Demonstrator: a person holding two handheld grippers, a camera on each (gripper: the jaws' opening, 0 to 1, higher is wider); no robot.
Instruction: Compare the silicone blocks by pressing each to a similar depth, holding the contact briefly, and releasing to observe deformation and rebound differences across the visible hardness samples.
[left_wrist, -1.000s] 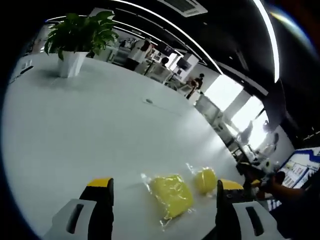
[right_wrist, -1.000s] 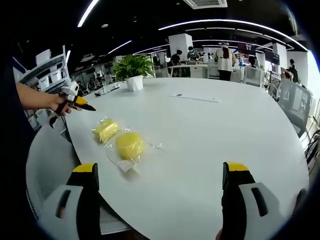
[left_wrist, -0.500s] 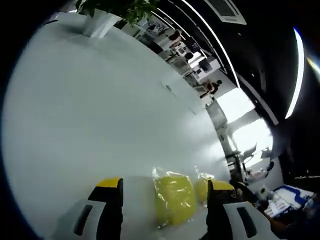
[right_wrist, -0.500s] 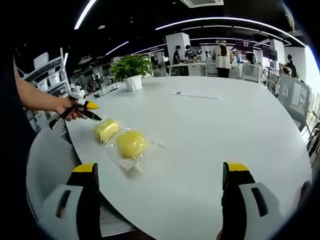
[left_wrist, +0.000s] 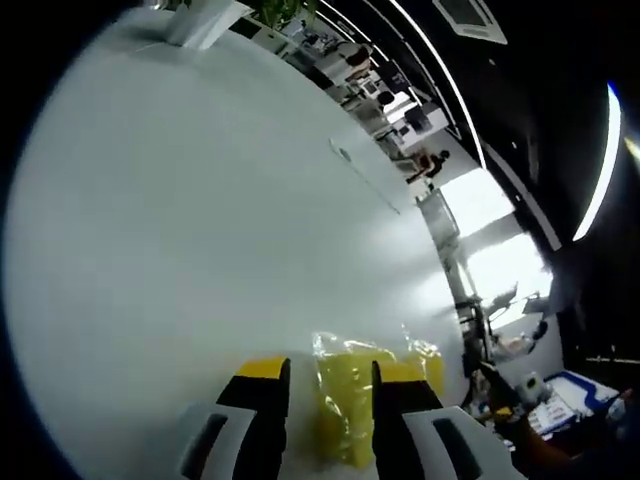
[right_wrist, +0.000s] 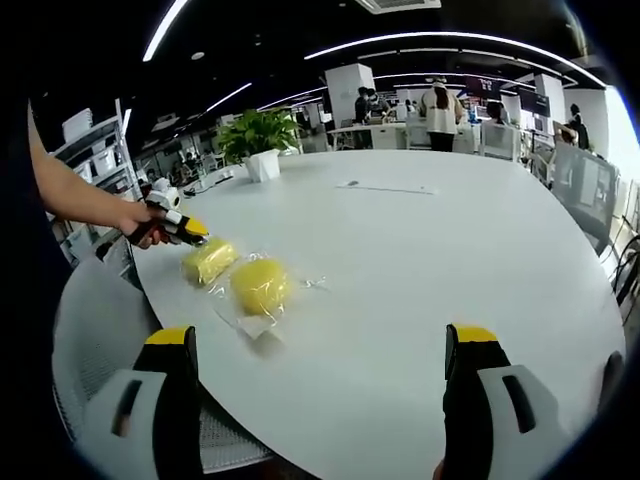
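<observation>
Open-plan office, round white counter (right_wrist: 420, 260), first press about to land.
Left hand-held gripper (left_wrist: 326, 385), jaws narrow, noses onto the bagged yellow block (right_wrist: 209, 259) near the counter's edge; the rounder block (right_wrist: 260, 286) lies beside it untouched (no readable labels). Right hand-held gripper (right_wrist: 320, 345) hangs wide, empty; comparison barely begun.

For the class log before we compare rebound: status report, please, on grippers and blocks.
Left gripper at the far bagged block, jaws narrowed around it. Right gripper open, holding nothing. Round bagged block untouched. White table, nothing in the way.
</observation>
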